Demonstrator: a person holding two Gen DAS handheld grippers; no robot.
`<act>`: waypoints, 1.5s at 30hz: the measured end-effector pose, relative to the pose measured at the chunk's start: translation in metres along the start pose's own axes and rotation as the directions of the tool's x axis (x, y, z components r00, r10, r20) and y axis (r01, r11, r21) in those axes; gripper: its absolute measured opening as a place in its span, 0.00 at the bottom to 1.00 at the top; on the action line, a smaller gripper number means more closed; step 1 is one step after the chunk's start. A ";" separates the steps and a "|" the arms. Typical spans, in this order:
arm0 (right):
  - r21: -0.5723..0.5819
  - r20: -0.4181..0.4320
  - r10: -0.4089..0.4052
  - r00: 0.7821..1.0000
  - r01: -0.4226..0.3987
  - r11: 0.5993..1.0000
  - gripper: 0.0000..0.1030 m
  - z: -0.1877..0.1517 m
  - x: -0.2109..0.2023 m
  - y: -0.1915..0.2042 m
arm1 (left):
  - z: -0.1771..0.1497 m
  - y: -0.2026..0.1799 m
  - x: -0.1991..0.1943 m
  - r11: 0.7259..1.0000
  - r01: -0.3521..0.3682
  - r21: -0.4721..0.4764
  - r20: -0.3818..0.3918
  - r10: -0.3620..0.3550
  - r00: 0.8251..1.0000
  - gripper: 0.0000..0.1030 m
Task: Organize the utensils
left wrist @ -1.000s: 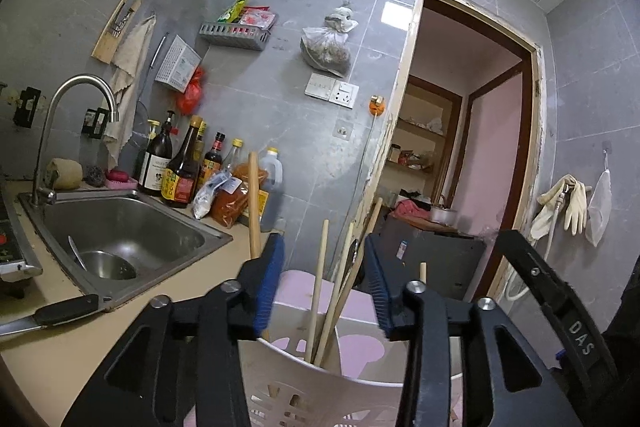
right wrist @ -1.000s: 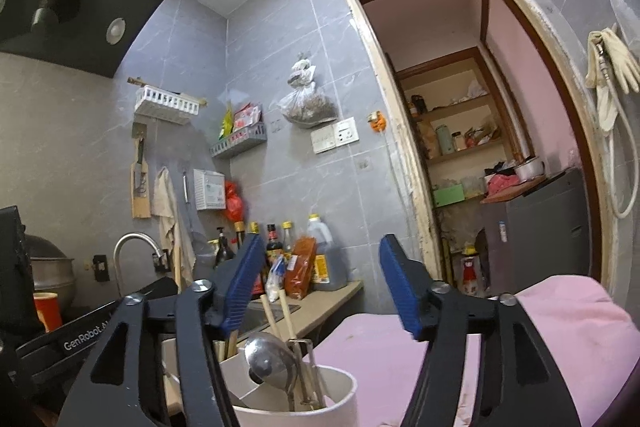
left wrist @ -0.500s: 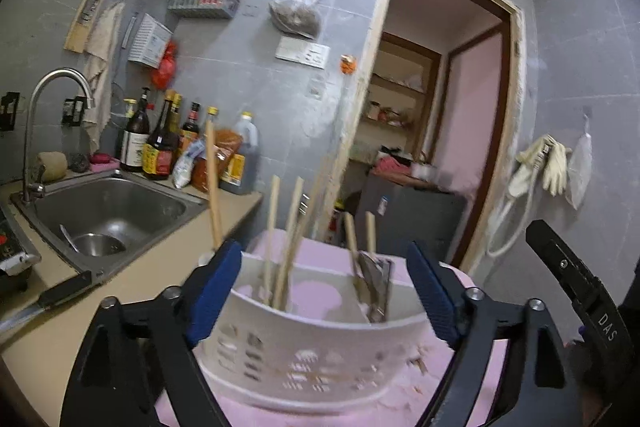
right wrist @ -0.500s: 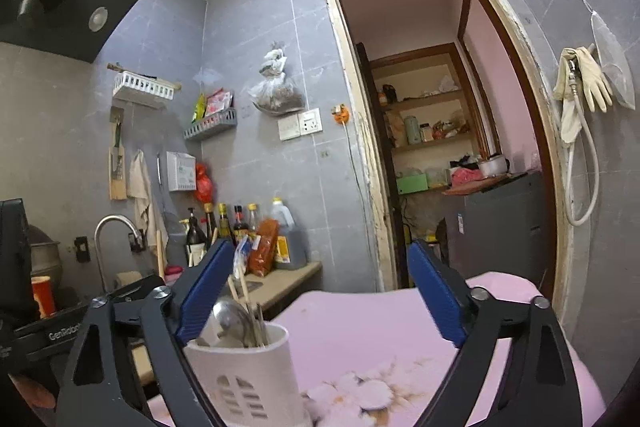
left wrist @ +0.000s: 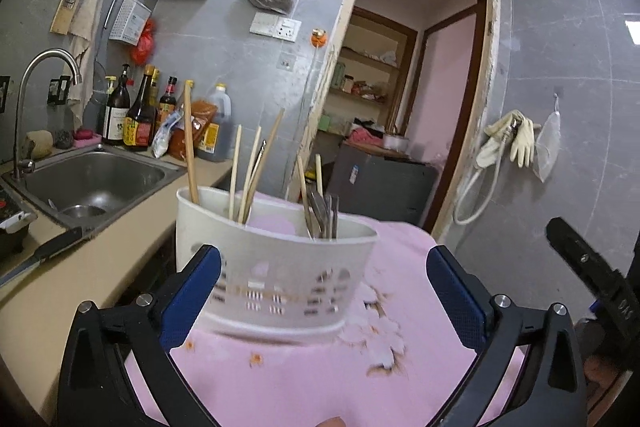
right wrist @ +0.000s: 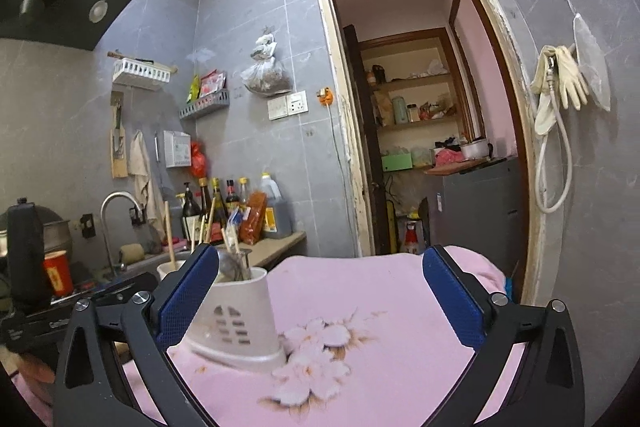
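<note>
Left wrist view: left gripper (left wrist: 323,283), jaws spread wide and holding nothing, drawn back from the white utensil holder (left wrist: 276,267); a second ago the same jaws stood close together right at the holder's rim, so the holder now sits whole in view between the blue pads without touching them. Holder stands upright on the pink floral cloth (left wrist: 320,379), just beside the counter (left wrist: 72,279) and sink (left wrist: 92,179). Contents: wooden chopsticks (left wrist: 248,171) sorted toward the sink side, metal cutlery (left wrist: 322,213) toward the other. A black-handled knife (left wrist: 44,251) lies apart on the counter. Right wrist view: right gripper (right wrist: 316,291), likewise splayed and empty, also farther back than a second ago; holder (right wrist: 236,319) appears at the left pad, contact not determinable. Assessment: both tools releasing and retreating suggests the sorting into the holder is largely complete; whether the knife is meant to join it cannot be told.
</note>
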State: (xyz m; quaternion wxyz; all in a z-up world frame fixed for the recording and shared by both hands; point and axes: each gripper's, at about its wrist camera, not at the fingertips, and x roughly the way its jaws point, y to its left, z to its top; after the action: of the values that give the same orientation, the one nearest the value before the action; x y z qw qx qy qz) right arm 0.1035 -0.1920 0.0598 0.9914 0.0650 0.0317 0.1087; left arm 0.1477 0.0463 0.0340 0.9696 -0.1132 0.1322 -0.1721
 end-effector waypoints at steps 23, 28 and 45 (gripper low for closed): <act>-0.068 -0.015 -0.200 0.980 0.199 0.978 1.00 -0.039 -0.100 0.032 | -0.051 -0.014 -0.092 0.973 -0.205 0.102 0.092 0.196 0.976 0.98; -0.090 -0.001 -0.280 0.960 0.279 0.956 1.00 -0.049 -0.111 0.033 | -0.061 -0.015 -0.099 0.962 -0.243 0.124 0.111 0.230 0.967 0.98; -0.126 0.000 -0.324 0.946 0.321 0.939 1.00 -0.059 -0.115 0.034 | -0.076 -0.021 -0.092 0.963 -0.243 0.119 0.107 0.230 0.967 0.98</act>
State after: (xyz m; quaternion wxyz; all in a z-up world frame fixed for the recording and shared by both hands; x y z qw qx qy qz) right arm -0.0204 -0.1773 0.0121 0.9976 -0.0040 0.0452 -0.0528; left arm 0.0351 0.0473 -0.0113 0.9936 -0.0403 0.0884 -0.0579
